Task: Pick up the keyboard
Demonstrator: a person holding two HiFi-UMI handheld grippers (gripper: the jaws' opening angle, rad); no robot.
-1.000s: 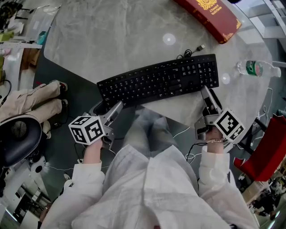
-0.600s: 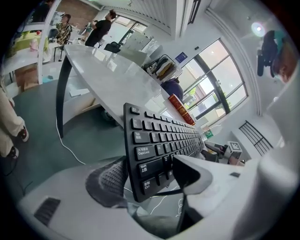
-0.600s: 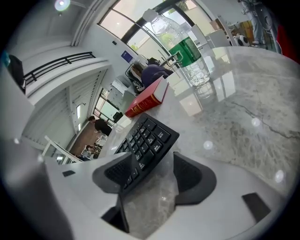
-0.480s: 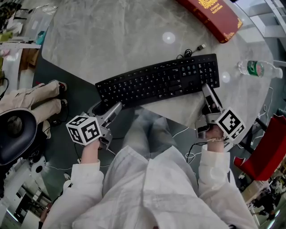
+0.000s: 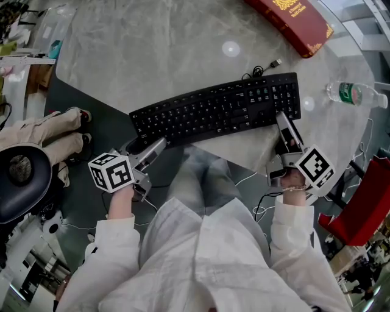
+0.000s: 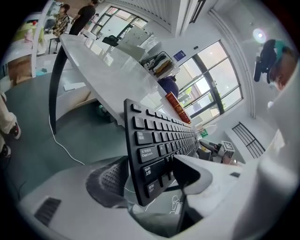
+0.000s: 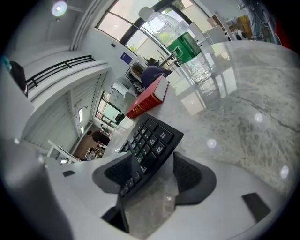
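Keyboard (image 5: 216, 109), black and full-sized, is seen lying across the near edge of a grey marbled table (image 5: 152, 49), with its left end overhanging the dark floor and its right end resting on the tabletop. Its cable (image 5: 261, 70) is coiled just behind it, with the plug lying on the stone.

The left gripper (image 6: 149, 177) is clamped on the keyboard's left end. In the left gripper view, one ribbed pad (image 6: 108, 180) is pressed to the underside and the other jaw is laid over the lowest rows of keys. Its marker cube (image 5: 111, 172) is seen below the table edge in the head view.

The right gripper (image 7: 154, 174) is set around the keyboard's right end but is not closed on it. In the right gripper view, one pad (image 7: 115, 174) is seen against the keys. A strip of marbled table is visible between the keyboard's lower edge and the other pad (image 7: 194, 176). The keyboard is seen running slantwise through that gap. Its marker cube (image 5: 315, 169) is seen off the table's near right edge.

A red book (image 5: 286, 18) is seen at the far side of the table, well apart from the keyboard. A clear water bottle (image 5: 352, 93) with a green label is laid on its side near the right rim. White sleeves (image 5: 201, 256) are seen behind both grippers.
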